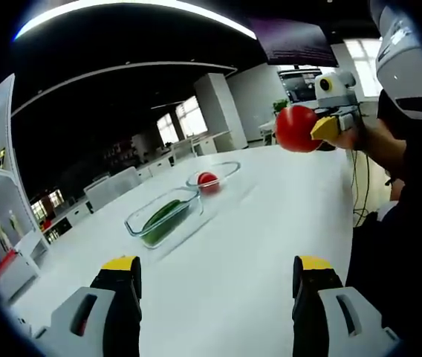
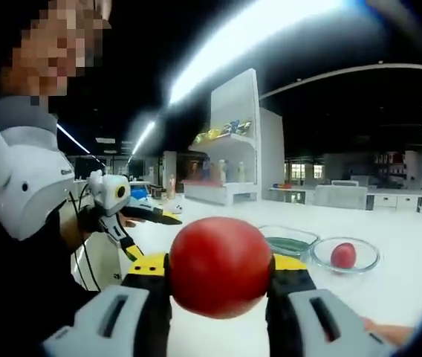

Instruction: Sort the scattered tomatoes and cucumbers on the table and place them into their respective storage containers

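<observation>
In the left gripper view, the left gripper (image 1: 215,279) hovers low over a white table (image 1: 270,223), its two yellow-tipped jaws spread wide with nothing between them. Beyond them, towards the left of the table, sits a clear rectangular container (image 1: 163,217) with a green cucumber (image 1: 162,214) lying inside it. Just past it is a clear round bowl (image 1: 212,174) holding one red tomato (image 1: 208,181). To the upper right, held up in the air above the table's far edge, a second tomato (image 1: 296,128) is pinched in the right gripper (image 1: 321,128), with the person's hand (image 1: 374,141) and dark sleeve behind it.

In the right gripper view, the left gripper (image 2: 163,217) shows at the left, held in the person's hand above the table. In the centre, the held tomato (image 2: 220,266) sits large and close, clamped at its sides between the right gripper's (image 2: 220,277) jaws. To the right, on the table, are the container (image 2: 288,241) with the cucumber and, beside it, the bowl (image 2: 345,255) with its tomato (image 2: 342,254).

The held tomato looks smooth, round and fairly light — likely to roll and to bruise or slip under a hard squeeze. A gentle grip across its widest part, as here, seems best, with a low release into the round bowl.
</observation>
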Motion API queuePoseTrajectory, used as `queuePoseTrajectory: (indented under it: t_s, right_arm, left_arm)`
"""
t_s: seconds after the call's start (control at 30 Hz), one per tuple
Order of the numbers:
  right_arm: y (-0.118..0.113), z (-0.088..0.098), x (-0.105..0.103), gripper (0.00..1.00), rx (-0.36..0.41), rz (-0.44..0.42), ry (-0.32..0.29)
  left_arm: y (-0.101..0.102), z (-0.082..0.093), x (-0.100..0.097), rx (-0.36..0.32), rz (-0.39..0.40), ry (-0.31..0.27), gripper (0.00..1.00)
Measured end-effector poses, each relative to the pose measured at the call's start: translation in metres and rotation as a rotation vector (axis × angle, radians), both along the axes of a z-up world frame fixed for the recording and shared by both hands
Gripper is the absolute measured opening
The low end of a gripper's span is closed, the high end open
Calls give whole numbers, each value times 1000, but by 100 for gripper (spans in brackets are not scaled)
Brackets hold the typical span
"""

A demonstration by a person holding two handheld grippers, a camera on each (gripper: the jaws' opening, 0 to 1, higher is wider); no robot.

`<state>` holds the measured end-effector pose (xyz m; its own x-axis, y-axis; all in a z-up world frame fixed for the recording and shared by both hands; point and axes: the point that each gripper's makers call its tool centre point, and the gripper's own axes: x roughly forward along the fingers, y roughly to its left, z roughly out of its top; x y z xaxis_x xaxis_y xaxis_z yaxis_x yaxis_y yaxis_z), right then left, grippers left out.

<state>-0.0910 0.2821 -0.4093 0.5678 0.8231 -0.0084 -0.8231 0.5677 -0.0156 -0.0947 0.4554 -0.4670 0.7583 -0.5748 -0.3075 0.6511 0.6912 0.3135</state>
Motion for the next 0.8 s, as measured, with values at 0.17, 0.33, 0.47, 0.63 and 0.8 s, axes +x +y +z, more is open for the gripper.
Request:
queuePoseTrajectory:
  t_s: [0.17,0.33,0.47,0.63,0.8]
  right_arm:
    - [-2,6,9,45,0,-10,-16]
    - [-7,17,25,45,-8,-28,-51]
    - [-14,25,44,45,2,-51,-60]
    - [-25,34,73,45,17,-86,-68]
    - [-34,48,107,45,48,-133,-93]
  left_arm:
    - [1,1,-1,1,2,-1,83]
    - [1,1,-2,4,1,-1,83]
    - [2,2,-2,5,4,-4,83]
    - [3,4,-2,9,7,-6,83]
    - [4,4,-3,10,11,-6,83]
